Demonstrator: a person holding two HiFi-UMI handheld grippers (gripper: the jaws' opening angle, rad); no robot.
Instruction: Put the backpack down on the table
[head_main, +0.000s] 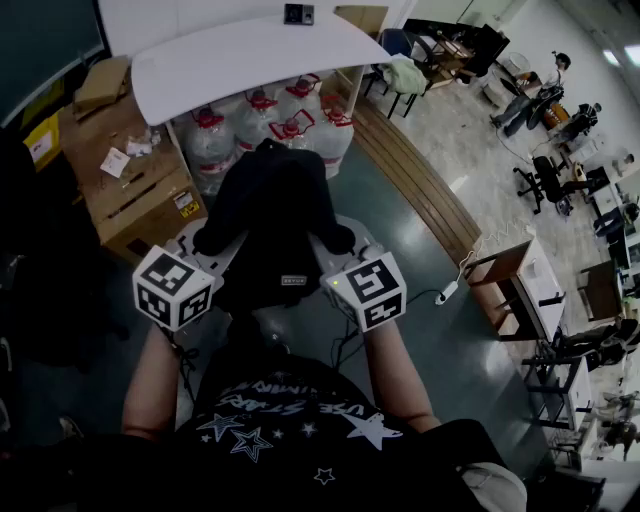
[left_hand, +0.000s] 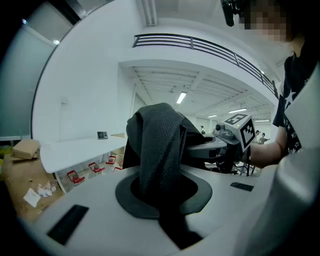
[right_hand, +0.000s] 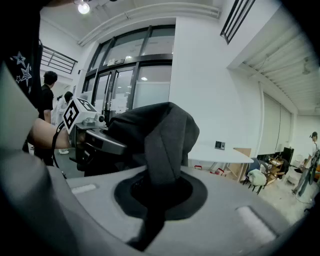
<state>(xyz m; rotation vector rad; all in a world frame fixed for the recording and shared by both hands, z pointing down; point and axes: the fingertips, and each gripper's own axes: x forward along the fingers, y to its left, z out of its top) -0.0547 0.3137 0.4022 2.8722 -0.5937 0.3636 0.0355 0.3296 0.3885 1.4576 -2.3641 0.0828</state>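
Observation:
I hold a black backpack (head_main: 265, 205) in the air between both grippers, in front of my chest and short of the white table (head_main: 240, 55). My left gripper (head_main: 212, 248) is shut on a dark mesh shoulder strap (left_hand: 157, 150), which runs up out of its jaws (left_hand: 160, 195). The right gripper (head_main: 342, 245) is shut on the other strap (right_hand: 167, 145), which rises from between its jaws (right_hand: 160, 192). Each gripper view shows the opposite gripper beside the bag: the right gripper (left_hand: 235, 132) and the left gripper (right_hand: 80, 120). The bag's bulk hides the fingertips in the head view.
Several water jugs (head_main: 270, 125) with red caps stand under the table. Cardboard boxes (head_main: 130, 175) are stacked at the left. A wooden stand (head_main: 510, 270) and a power strip (head_main: 447, 292) are on the floor at the right. Chairs and people are far off at the right.

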